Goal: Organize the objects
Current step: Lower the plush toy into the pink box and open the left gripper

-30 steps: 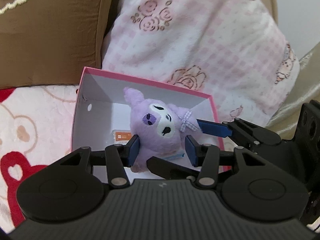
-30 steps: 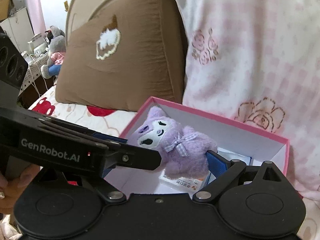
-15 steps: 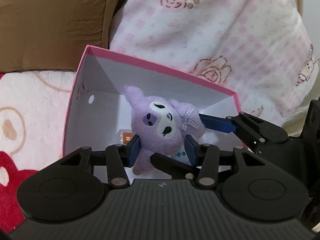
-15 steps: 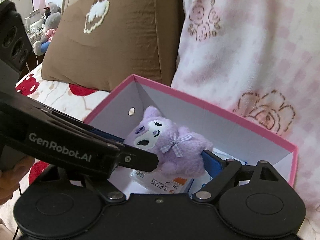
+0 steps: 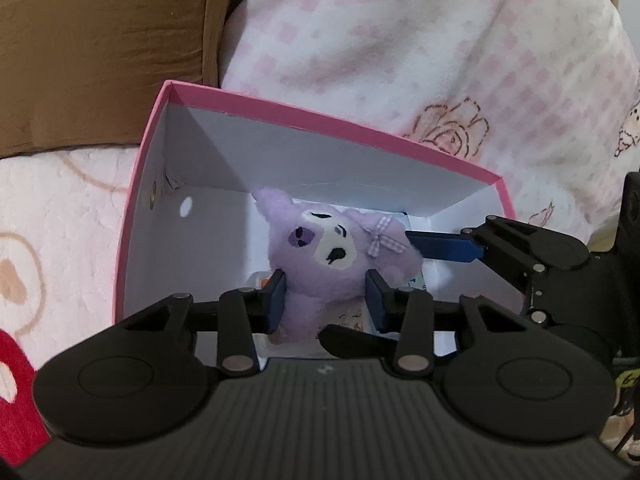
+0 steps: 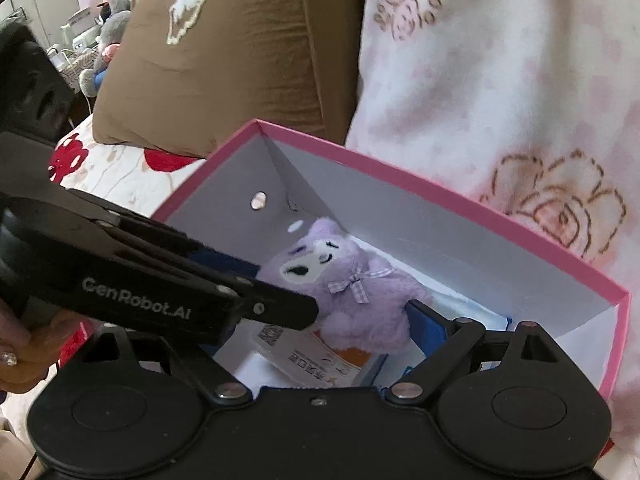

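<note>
Foreground, left wrist view: the left claw (image 5: 325, 294) occupies the lower centre of the frame, its two blue pads pressed against the lower body of the purple plush toy (image 5: 328, 256). Its jaws have just been closing, with the toy between them. At the right edge the right claw (image 5: 436, 246) reaches in, one blue finger lying against the toy's bow side.

Foreground, right wrist view: the right claw's jaws stand wide. One blue pad sits just beside the toy (image 6: 352, 288) at lower centre; the opposite pad is hidden behind the left gripper's black body, so contact on that side cannot be told.

Step in hand: the toy is being lowered into the pink box (image 5: 340, 128), head up, and appears to be at or near the bottom. The next move calls for loosening the left claw's hold and lifting both claws straight up past the box walls without dragging the toy out.

Middle distance: the box is white inside. Under the toy lie a white-and-orange packet (image 6: 316, 356) and what may be a blue-edged carton (image 6: 480, 316).

Background: the box rests on a bed cover (image 5: 52, 216) printed in pink and red, backed by a brown pillow (image 5: 100, 48) at upper left and a pink floral blanket (image 5: 440, 60) at upper right.
</note>
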`<state>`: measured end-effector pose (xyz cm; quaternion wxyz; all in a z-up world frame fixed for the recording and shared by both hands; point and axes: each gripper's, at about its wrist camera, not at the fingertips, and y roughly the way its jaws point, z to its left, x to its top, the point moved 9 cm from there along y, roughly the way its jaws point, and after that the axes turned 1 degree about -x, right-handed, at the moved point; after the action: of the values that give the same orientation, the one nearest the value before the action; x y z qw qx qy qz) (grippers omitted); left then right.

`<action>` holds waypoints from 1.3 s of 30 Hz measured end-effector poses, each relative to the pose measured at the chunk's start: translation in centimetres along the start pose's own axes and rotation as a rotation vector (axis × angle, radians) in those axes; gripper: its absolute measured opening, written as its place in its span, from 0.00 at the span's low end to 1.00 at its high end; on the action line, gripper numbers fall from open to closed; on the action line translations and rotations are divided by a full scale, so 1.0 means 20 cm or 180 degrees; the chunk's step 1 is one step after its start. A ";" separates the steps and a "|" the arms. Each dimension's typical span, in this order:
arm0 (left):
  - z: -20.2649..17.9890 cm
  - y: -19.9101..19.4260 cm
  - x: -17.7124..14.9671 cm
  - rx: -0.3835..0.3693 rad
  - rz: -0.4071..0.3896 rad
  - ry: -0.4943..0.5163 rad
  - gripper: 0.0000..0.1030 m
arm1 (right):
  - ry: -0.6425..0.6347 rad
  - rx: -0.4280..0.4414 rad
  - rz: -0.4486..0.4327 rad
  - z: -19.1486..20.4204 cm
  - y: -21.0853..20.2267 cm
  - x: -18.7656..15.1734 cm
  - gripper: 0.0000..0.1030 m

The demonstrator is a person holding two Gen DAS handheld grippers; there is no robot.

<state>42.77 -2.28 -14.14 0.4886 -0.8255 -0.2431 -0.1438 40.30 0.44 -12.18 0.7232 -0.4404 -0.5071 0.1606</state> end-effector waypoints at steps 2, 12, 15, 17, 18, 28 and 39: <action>0.01 0.01 0.01 0.0012 0.0020 -0.0029 0.39 | -0.0001 -0.0022 0.0013 0.00 0.01 0.00 0.91; 0.06 0.08 0.03 0.0224 0.0029 -0.0104 0.38 | 0.0076 -0.0161 0.0292 -0.06 0.12 -0.02 0.89; 0.08 0.10 0.04 0.0244 0.0014 -0.0173 0.38 | 0.0101 -0.0101 0.0307 -0.07 0.08 -0.03 0.90; 0.08 0.11 0.04 0.0257 0.0019 -0.0169 0.38 | 0.0157 -0.0009 0.0297 -0.07 0.06 -0.04 0.90; 0.07 0.11 0.05 0.0271 0.0020 -0.0144 0.38 | 0.0184 0.0009 0.0275 -0.07 0.05 -0.04 0.89; 0.04 0.06 0.02 0.0437 0.0090 0.0037 0.42 | 0.0126 -0.0132 0.0156 0.00 0.03 -0.02 0.79; -0.05 -0.34 -0.09 0.0235 0.0228 0.0171 0.44 | -0.0113 -0.0474 -0.0222 0.14 -0.30 -0.13 0.81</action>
<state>37.59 -0.91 -9.41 0.5299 -0.8109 -0.2054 -0.1392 35.43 -3.44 -8.61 0.6845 -0.4721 -0.5455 0.1050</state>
